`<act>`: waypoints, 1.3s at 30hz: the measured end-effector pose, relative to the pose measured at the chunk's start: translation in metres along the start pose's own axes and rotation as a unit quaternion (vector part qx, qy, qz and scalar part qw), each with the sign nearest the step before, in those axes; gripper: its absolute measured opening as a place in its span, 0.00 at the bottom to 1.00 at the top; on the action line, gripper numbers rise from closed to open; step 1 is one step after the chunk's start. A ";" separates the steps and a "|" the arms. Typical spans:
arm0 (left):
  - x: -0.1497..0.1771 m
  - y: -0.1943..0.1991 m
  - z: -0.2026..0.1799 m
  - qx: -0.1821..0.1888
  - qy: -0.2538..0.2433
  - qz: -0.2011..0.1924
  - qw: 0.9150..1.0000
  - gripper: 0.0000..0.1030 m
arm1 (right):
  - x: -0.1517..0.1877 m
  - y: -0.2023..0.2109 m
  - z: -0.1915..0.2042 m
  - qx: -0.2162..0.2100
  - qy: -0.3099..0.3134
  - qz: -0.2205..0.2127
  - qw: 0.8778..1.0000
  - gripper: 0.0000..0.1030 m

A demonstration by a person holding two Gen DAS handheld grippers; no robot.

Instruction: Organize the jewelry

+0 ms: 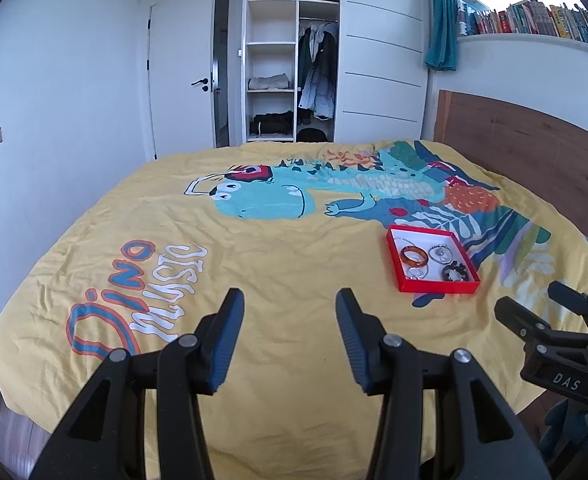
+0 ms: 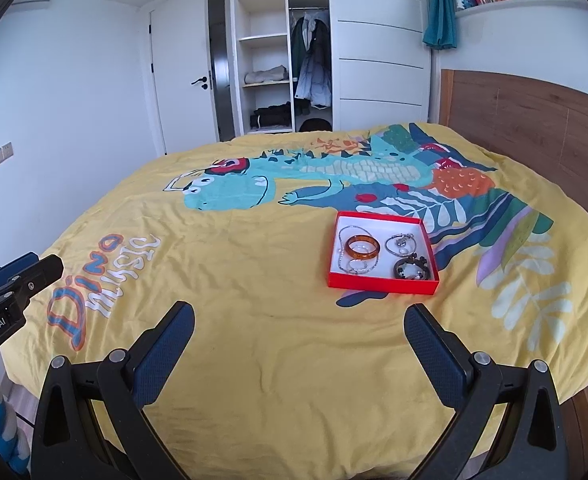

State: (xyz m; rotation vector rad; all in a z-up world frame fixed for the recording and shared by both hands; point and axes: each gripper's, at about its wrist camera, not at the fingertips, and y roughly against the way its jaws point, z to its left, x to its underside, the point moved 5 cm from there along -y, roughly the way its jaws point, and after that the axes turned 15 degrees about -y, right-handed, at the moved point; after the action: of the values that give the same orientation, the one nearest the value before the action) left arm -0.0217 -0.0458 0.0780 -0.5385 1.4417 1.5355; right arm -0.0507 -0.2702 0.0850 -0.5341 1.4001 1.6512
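The yellow bedspread (image 1: 294, 264) carries "Dino MUSIC" in orange-blue and white letters at its left, seen sideways. At the left view's right edge, the right gripper (image 1: 534, 304) reads "DAS". At the right view's left edge, the left gripper (image 2: 33, 272) reads "enRobot.AI", its start cut off.

A bed (image 1: 294, 360) with a yellow dinosaur-print cover (image 2: 253, 300) fills the foreground, its brown wooden headboard (image 2: 534, 120) on the right against a white wall (image 1: 53, 120). Behind it stands a white wardrobe (image 1: 382, 60) with an open section showing shelves of folded clothes (image 1: 269, 82), hanging coats (image 1: 318, 76) and bedding on top, beside a white door (image 1: 181, 72) standing ajar. Upper right, a teal curtain (image 1: 442, 16) hangs next to a ledge lined with books (image 1: 534, 20), lit by daylight.
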 end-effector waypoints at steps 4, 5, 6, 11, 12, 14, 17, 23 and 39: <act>0.001 0.001 -0.001 0.003 0.000 0.000 1.000 0.44 | 0.001 0.001 -0.003 0.005 -0.001 -0.001 1.000 1.00; 0.001 0.001 -0.002 0.004 0.001 0.001 1.000 0.45 | 0.001 0.001 -0.004 0.006 -0.002 0.000 1.000 1.00; 0.002 0.002 -0.003 0.004 0.001 0.001 1.000 0.45 | 0.001 0.000 -0.004 0.007 -0.002 0.000 1.000 1.00; 0.003 0.001 -0.006 0.006 0.000 0.002 1.000 0.46 | 0.003 -0.002 -0.007 0.012 -0.003 0.002 1.000 1.00; 0.003 0.001 -0.006 0.006 0.000 0.003 1.000 0.46 | 0.003 -0.003 -0.007 0.013 -0.003 0.002 1.000 1.00; 0.005 -0.001 -0.007 0.008 -0.001 0.005 1.000 0.46 | 0.003 -0.004 -0.008 0.015 -0.002 0.004 1.000 1.00; 0.006 -0.005 -0.006 0.010 -0.002 0.007 1.000 0.46 | 0.004 -0.004 -0.008 0.016 -0.002 0.004 1.000 1.00; 0.007 -0.009 -0.008 0.013 -0.003 0.012 1.000 0.47 | 0.006 -0.008 -0.011 0.018 -0.003 0.007 1.000 1.00; 0.008 -0.011 -0.011 0.013 -0.003 0.014 1.000 0.47 | 0.009 -0.011 -0.011 0.022 -0.004 0.011 1.000 1.00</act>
State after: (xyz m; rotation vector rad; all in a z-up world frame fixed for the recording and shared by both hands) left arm -0.0191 -0.0550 0.0632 -0.4990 1.4694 1.5369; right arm -0.0482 -0.2777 0.0692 -0.4887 1.4384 1.6339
